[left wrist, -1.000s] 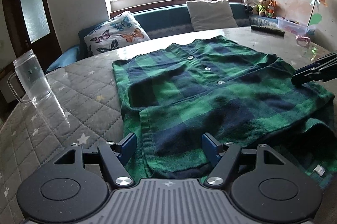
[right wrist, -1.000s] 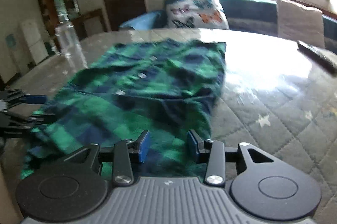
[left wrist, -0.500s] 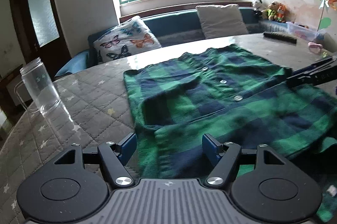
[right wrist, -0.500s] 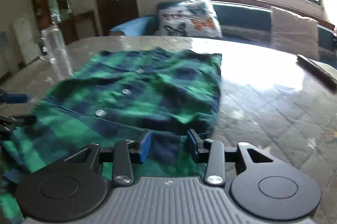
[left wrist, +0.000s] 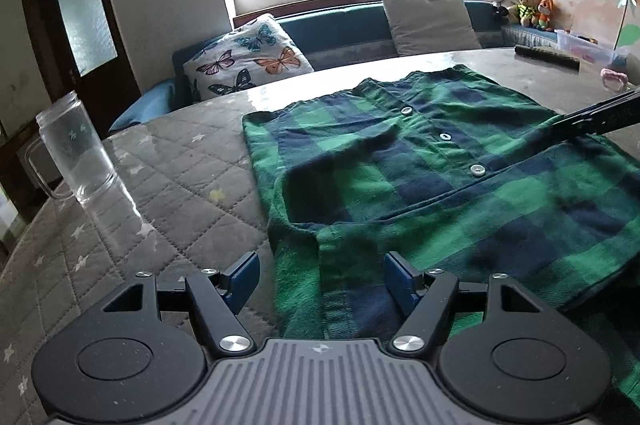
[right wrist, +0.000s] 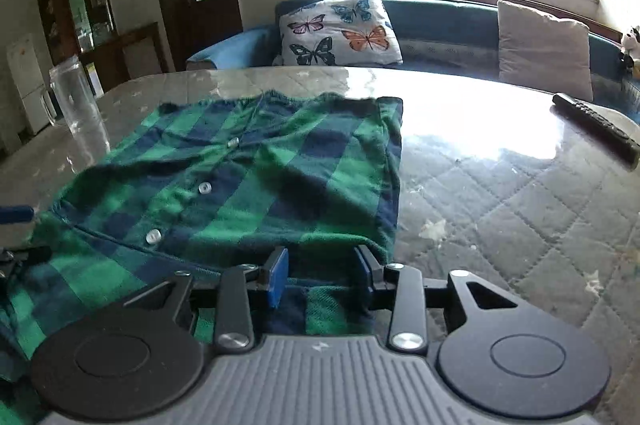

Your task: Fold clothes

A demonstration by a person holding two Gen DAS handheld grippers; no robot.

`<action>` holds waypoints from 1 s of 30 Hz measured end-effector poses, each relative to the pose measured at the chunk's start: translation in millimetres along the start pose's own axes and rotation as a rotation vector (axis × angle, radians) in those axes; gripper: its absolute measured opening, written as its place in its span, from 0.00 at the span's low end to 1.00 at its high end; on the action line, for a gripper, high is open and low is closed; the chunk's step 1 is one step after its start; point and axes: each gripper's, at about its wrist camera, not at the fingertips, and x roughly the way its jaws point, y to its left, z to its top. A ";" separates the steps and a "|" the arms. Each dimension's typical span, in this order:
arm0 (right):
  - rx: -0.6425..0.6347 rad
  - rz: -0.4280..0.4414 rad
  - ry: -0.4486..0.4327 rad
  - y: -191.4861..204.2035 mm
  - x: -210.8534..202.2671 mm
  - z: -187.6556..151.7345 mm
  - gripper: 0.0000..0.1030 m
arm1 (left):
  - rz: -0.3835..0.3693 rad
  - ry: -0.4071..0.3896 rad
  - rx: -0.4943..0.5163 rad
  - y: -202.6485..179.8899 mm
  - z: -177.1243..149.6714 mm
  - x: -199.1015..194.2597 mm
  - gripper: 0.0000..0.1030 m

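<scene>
Soft flannel shirt (left wrist: pixel 460 181), green-navy plaid, white buttons, lies buttoned, rumpled on glossy quilted table (left wrist: pixel 160 185). Left gripper (left wrist: pixel 320 275) gapes wide, shirt edge between blue pads, unpinched. Right gripper (right wrist: pixel 320 267) half-open over hem, nothing gripped.

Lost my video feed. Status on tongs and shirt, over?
Left tongs open, right tongs open, both over the near hem. Plaid shirt flat on table, unfolded. Glass jar off to the side, clear.
</scene>
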 end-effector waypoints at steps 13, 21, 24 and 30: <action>-0.097 0.017 -0.004 12.3 -26.4 -5.7 0.44 | 0.027 -0.014 -0.009 7.6 0.9 -3.5 0.71; -0.223 0.024 0.029 41.8 -61.2 -51.2 0.45 | 0.053 -0.021 0.014 3.7 -6.4 -12.0 0.71; -0.300 -0.002 -0.001 56.7 -74.6 -61.4 0.46 | 0.016 -0.062 0.019 -6.4 -1.6 -27.3 0.71; -0.331 0.066 -0.012 77.0 -75.6 -64.1 0.51 | -0.116 -0.113 0.051 -44.4 6.2 -41.6 0.72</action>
